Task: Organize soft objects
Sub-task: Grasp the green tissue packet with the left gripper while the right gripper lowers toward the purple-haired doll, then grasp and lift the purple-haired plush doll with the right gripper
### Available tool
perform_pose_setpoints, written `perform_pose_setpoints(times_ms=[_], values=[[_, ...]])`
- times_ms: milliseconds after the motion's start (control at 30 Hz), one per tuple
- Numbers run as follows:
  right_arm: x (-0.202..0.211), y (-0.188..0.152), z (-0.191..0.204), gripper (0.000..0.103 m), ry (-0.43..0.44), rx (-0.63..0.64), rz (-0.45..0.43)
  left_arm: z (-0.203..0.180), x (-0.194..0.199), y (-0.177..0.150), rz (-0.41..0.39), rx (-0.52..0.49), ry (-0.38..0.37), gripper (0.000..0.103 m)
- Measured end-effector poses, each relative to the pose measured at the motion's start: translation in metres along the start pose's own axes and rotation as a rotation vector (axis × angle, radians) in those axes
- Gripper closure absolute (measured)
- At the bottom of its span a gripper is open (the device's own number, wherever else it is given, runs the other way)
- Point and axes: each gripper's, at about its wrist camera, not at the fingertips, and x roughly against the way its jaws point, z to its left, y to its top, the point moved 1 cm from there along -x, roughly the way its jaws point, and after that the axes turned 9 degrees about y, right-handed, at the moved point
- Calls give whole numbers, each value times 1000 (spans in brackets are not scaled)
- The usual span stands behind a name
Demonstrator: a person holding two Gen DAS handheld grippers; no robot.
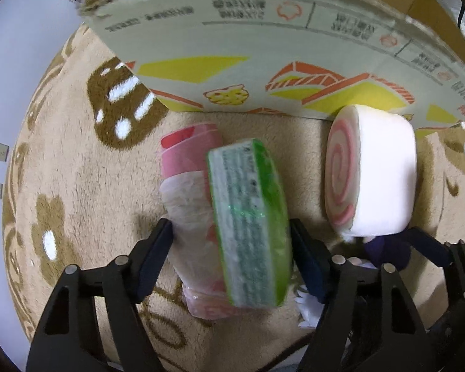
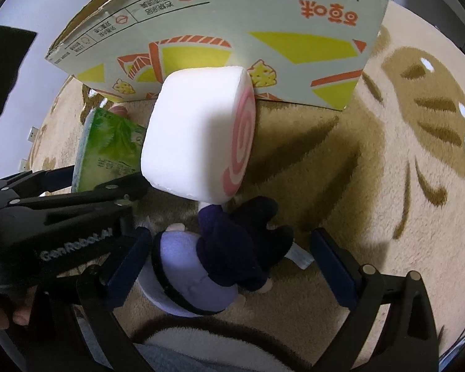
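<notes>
While nothing soft can be seen inside the carton, the sorting looks barely begun, and the lines below are a judgement from how things lie now;

Carton: printed cardboard box [image 1: 263,62] stands on the beige rug [image 1: 77,161]; its inside is hidden from both views, so what it already holds cannot be told.

Left claw: left claw [image 1: 231,248] is clamped across two things at once, the green tissue pack [image 1: 251,223] and the pink wrapped pack [image 1: 189,186] pressed against it; the pair sits just short of the box wall; whether lifted or resting on the rug is unclear.

Right claw: right claw [image 2: 232,257] stands apart, straddling the dark blue plush doll [image 2: 220,257] without a grip; the doll lies on the rug.

Swirl cushion: white roll cushion with a pink spiral [image 2: 198,136] stands on edge on the rug, close against the carton, touching the doll's head end.

Done: apparently a grasp on the two packs.

Left: packs, doll and cushion all remain outside the carton.
</notes>
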Motion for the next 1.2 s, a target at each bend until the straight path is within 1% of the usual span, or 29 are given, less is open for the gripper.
perform_pose_setpoints(times_ms=[100, 200, 267, 300, 333, 367, 433, 467, 500, 633, 700, 933, 1033, 1200], values=[[6, -2, -3, 0, -3, 8, -6, 1, 5, -4, -4, -4, -22, 33], [10, -2, -3, 6, 9, 8, -13, 1, 10, -7, -11, -14, -29, 34], [12, -3, -5, 6, 9, 7, -16, 5, 13, -11, -13, -20, -28, 35], [14, -4, -5, 10, 13, 6, -18, 6, 15, -12, -16, -23, -27, 36], [15, -4, -5, 14, 23, 6, -21, 6, 16, -14, -20, -31, -27, 40], [16, -4, -5, 14, 20, 8, -22, 5, 17, -16, -20, -43, -26, 43], [19, -5, -7, 15, 20, 9, -25, 4, 18, -19, -22, -57, -17, 48], [21, -6, -7, 15, 21, 8, -28, 10, 25, -18, -24, -63, -14, 49], [22, -6, -9, 15, 22, 5, -29, 8, 32, -14, -25, -66, -6, 50], [28, -8, -9, 18, 22, -1, -39, 10, 42, -21, -26, -59, -10, 50], [32, -9, -10, 19, 19, 2, -44, 22, 46, -22, -28, -57, -8, 50], [40, -10, -14, 22, 25, -12, -60, 33, 54, -27, -47, -48, -10, 52], [42, -10, -15, 24, 24, -14, -68, 42, 54, -25, -53, -31, -21, 52], [47, -11, -15, 27, 27, -13, -78, 46, 57, -27, -51, -9, -38, 52]])
